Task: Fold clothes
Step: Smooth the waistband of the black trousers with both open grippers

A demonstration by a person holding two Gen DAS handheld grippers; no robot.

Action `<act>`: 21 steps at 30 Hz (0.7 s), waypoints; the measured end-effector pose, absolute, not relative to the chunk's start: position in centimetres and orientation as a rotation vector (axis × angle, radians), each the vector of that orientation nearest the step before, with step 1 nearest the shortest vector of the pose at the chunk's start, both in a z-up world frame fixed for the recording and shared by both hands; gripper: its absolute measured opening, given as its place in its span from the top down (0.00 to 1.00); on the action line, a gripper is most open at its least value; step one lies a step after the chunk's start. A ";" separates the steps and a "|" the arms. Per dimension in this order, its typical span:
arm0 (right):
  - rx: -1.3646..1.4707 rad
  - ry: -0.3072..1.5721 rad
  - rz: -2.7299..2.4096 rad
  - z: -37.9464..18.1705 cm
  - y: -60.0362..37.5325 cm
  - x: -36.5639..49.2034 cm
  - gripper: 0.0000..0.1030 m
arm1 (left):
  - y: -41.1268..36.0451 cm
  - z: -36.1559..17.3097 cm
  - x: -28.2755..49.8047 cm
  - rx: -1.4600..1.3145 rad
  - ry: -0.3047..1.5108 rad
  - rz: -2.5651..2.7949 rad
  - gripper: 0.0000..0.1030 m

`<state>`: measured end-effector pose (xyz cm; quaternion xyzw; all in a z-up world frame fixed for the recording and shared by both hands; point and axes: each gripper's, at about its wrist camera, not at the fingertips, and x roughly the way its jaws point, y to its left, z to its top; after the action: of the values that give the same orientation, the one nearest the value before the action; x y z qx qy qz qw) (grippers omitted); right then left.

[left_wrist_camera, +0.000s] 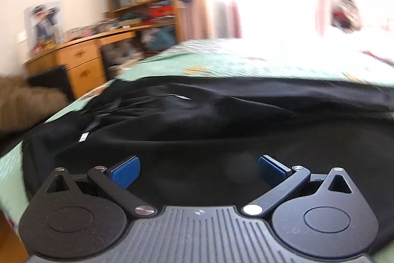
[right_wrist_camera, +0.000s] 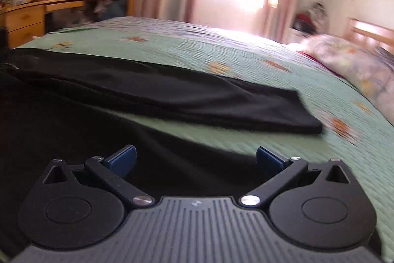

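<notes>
Black trousers (right_wrist_camera: pixel 157 93) on green bedspread (right_wrist_camera: pixel 246 58).

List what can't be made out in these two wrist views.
- Left wrist view: black garment type and full outline, cut off by the left tool body and motion blur.
- Left wrist view: window area, overexposed.
- Right wrist view: near trouser leg hem, behind the right tool.

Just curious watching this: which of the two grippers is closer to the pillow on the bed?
The right one. The right gripper, jaws open, hovers over the black trousers with the pillow ahead to its right. The left gripper hovers over the trousers' other end; no pillow shows there.
</notes>
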<state>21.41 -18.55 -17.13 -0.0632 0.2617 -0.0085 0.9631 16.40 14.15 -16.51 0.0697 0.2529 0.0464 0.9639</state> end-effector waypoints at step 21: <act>0.043 0.636 0.013 -20.5 -18.8 27.1 0.00 | 8.6 -17.2 16.8 0.139 0.616 0.075 0.01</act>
<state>27.08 -18.78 -20.53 0.0210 0.3126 0.0062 0.9496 16.80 8.63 -17.23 0.0682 0.3029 0.0369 0.9499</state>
